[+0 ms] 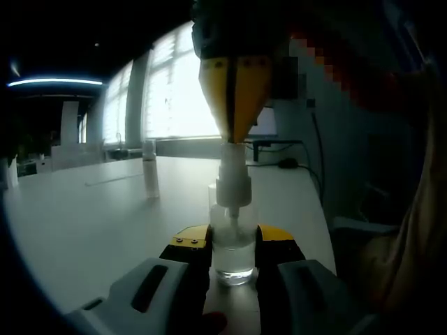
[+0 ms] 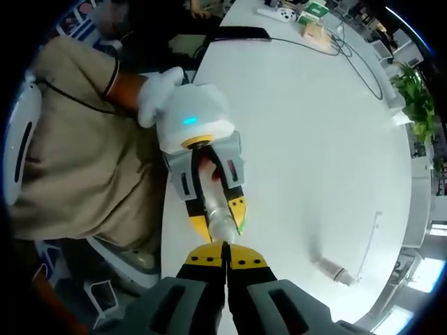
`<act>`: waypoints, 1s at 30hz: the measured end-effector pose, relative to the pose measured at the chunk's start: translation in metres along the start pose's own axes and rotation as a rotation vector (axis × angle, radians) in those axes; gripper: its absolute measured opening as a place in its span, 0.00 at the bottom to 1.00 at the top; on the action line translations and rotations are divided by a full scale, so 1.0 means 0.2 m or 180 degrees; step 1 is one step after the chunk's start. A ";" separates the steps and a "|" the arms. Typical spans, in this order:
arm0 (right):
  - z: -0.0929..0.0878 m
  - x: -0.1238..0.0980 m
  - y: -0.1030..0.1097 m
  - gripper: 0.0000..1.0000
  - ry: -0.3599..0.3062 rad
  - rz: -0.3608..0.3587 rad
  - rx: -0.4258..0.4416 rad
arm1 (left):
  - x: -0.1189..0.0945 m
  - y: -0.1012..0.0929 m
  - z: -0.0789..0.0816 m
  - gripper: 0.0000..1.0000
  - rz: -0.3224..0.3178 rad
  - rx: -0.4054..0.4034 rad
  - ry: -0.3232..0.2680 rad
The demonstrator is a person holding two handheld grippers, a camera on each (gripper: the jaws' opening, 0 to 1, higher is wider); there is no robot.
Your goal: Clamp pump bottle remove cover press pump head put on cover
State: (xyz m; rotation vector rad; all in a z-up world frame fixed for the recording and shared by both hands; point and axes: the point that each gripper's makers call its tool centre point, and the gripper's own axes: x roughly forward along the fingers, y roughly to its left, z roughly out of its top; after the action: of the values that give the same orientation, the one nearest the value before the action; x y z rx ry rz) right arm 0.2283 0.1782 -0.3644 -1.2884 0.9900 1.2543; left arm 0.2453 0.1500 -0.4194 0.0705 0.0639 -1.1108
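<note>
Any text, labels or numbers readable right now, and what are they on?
None readable.
Pump bottle: clear, no label visible.
Cover standing on the table: no print visible.
Boxes at the table's far end: coloured print, too small and blurred to read.

Right gripper [image 2: 225, 263] jaws closed together just above pump bottle [image 2: 218, 209], left gripper [image 2: 213, 202] clamping it, white surface [image 2: 307, 139] beneath

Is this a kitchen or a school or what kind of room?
Probably an office or meeting room. There is a long white table with cables running across it, big bright windows along one wall, and a potted plant by the table's edge.
</note>
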 end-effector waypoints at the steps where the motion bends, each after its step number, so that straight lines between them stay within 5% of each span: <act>1: 0.00 0.00 0.00 0.00 0.0000 -0.0005 0.0007 | 0.00 0.00 0.00 0.15 0.0001 -0.0001 0.0001; 30: -0.01 0.02 0.00 0.00 0.0042 -0.0026 0.0061 | 0.01 0.00 0.00 0.15 0.0002 -0.0008 0.0009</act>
State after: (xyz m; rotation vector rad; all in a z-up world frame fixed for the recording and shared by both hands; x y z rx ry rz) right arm 0.2292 0.1761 -0.3678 -1.2861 1.0029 1.2287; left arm 0.2467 0.1481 -0.4201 0.0697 0.0678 -1.1101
